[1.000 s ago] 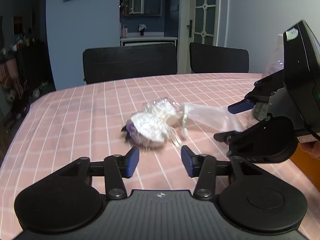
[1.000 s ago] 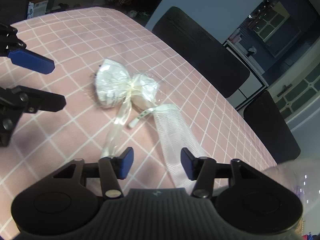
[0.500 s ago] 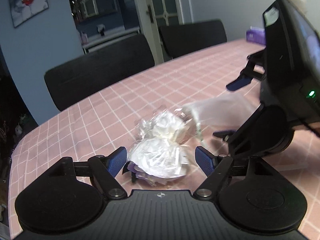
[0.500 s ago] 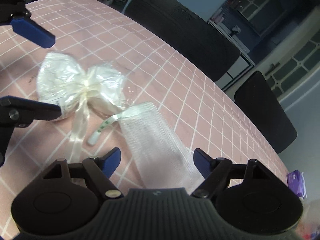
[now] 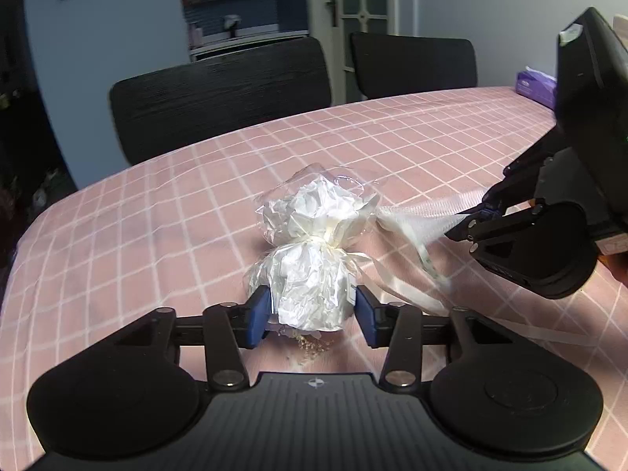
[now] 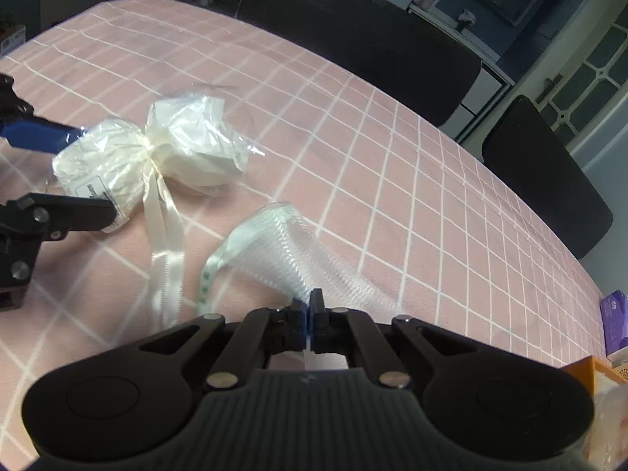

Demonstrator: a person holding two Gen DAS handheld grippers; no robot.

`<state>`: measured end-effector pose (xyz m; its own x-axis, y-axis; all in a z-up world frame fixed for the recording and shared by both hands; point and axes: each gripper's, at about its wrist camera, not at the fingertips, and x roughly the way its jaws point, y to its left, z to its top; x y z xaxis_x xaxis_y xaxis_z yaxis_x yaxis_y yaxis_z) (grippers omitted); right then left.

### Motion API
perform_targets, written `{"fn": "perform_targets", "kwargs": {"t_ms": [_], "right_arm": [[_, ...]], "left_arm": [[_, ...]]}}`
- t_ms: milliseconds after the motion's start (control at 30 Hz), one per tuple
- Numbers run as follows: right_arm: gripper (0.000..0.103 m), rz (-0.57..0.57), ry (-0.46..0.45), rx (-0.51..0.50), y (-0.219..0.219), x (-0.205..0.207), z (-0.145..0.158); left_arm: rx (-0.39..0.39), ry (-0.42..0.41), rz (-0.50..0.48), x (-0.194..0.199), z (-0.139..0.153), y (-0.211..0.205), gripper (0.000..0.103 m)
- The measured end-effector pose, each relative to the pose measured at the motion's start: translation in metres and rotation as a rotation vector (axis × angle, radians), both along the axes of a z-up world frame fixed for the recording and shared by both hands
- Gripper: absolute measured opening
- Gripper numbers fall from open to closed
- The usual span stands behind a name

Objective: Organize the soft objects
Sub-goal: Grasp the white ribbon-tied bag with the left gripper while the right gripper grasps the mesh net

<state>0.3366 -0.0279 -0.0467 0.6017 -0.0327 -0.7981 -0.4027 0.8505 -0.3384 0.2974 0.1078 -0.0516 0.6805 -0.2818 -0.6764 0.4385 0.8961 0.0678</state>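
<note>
Wrapped bundle and mesh sleeve being gripped on the pink checked tablecloth (image 5: pixel 137 212).

At the left, the near lobe of the cellophane-wrapped bundle (image 5: pixel 314 259) is being clamped between the blue pads of the left gripper (image 5: pixel 313 312); the bundle is being supported by the tablecloth, with its cream ribbon (image 6: pixel 165 235) trailing toward the camera. Just right of the bundle, the white mesh sleeve (image 6: pixel 298 255) is being pinched at one end by the right gripper (image 6: pixel 313 308), whose fingers are being held together on it. At the far right edge, a purple tissue box (image 6: pixel 614 327) is being shown.
</note>
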Motion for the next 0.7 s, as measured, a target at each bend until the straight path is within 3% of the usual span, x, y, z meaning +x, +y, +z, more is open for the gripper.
{"fn": "perform_targets", "kwargs": {"t_ms": [333,500,700], "right_arm": [[0.000,0.086,0.052,0.221,-0.003,-0.096,0.043],[0.000,0.076,0.100,0.327,-0.024,-0.155,0.044],[0.000,0.054,0.153,0.353,-0.055,-0.215,0.028]], "left_arm": [[-0.066,0.037,0.172,-0.081,0.026,0.024,0.047],[-0.071,0.032,0.179,-0.145,0.035,0.023,0.047],[-0.054,0.059,0.166,-0.214,0.031,0.011,0.047]]}}
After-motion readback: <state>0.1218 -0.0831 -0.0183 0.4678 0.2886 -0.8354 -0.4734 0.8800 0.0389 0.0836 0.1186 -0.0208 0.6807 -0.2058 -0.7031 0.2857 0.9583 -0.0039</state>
